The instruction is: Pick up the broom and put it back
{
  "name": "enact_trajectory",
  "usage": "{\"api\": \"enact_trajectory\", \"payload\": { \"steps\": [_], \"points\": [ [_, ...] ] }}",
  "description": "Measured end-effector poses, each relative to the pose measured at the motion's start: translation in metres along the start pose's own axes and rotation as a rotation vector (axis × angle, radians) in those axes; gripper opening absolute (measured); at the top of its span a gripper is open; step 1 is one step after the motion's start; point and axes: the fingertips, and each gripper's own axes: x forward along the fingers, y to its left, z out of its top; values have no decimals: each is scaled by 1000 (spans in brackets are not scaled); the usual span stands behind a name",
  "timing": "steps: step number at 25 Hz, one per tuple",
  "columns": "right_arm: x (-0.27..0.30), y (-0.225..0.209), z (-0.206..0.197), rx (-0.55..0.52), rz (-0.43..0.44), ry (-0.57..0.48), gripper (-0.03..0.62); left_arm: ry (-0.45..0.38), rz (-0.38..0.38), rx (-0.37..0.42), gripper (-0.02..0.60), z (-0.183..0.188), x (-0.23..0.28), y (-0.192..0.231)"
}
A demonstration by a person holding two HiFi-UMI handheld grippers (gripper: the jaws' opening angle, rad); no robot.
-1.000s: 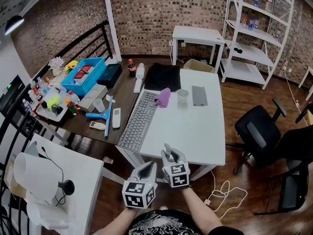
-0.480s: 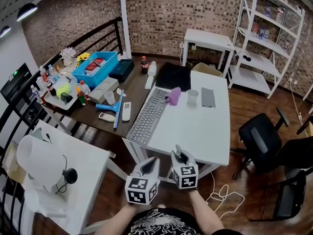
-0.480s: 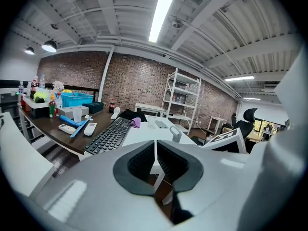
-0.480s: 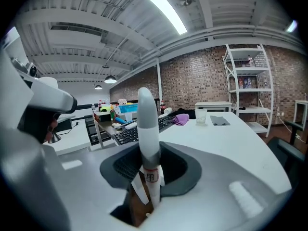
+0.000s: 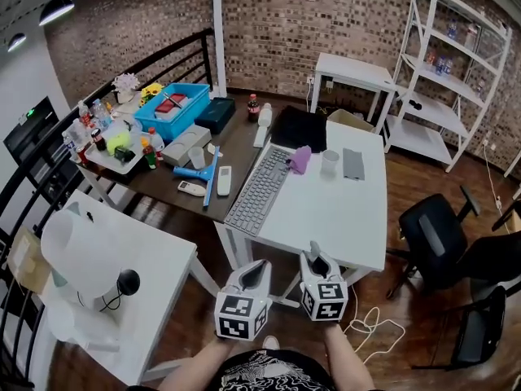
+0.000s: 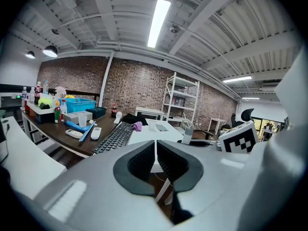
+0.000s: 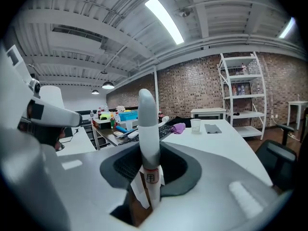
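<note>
My right gripper (image 5: 314, 261) (image 7: 147, 163) is shut on an upright grey-white handle (image 7: 146, 121) with a rounded top and a paper tag. The part below the jaws is hidden, so I cannot see a brush head. Beside it, my left gripper (image 5: 259, 269) (image 6: 155, 151) is shut, its pads almost touching with nothing between them. Both hang over the wooden floor, just short of the near edge of the white table (image 5: 342, 218). A blue long-handled brush (image 5: 205, 174) (image 6: 80, 127) lies on the dark table (image 5: 236, 149).
A keyboard (image 5: 259, 190), purple cloth (image 5: 299, 160) and cup (image 5: 330, 162) lie on the white table. The dark table carries a blue bin (image 5: 172, 111) and bottles. A white desk (image 5: 122, 259) stands left, an office chair (image 5: 435, 235) right, and a cable (image 5: 374, 326) lies on the floor.
Both grippers have drawn back from the white table's near edge and risen a little. The view has shifted, so the tables sit further away. The right grip on the handle is unchanged.
</note>
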Motion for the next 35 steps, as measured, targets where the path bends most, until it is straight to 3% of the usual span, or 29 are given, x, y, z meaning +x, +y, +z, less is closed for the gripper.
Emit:
{"api": "enact_trajectory", "payload": {
  "steps": [15, 23, 35],
  "points": [
    [-96, 46, 69, -18, 0, -140, 91, -113, 39, 9, 15, 25, -69, 7],
    [-131, 70, 73, -48, -2, -160, 91, -154, 26, 10, 15, 28, -97, -7],
    [-148, 74, 62, -37, -24, -159, 91, -131, 10, -1, 15, 14, -106, -16]
  ]
}}
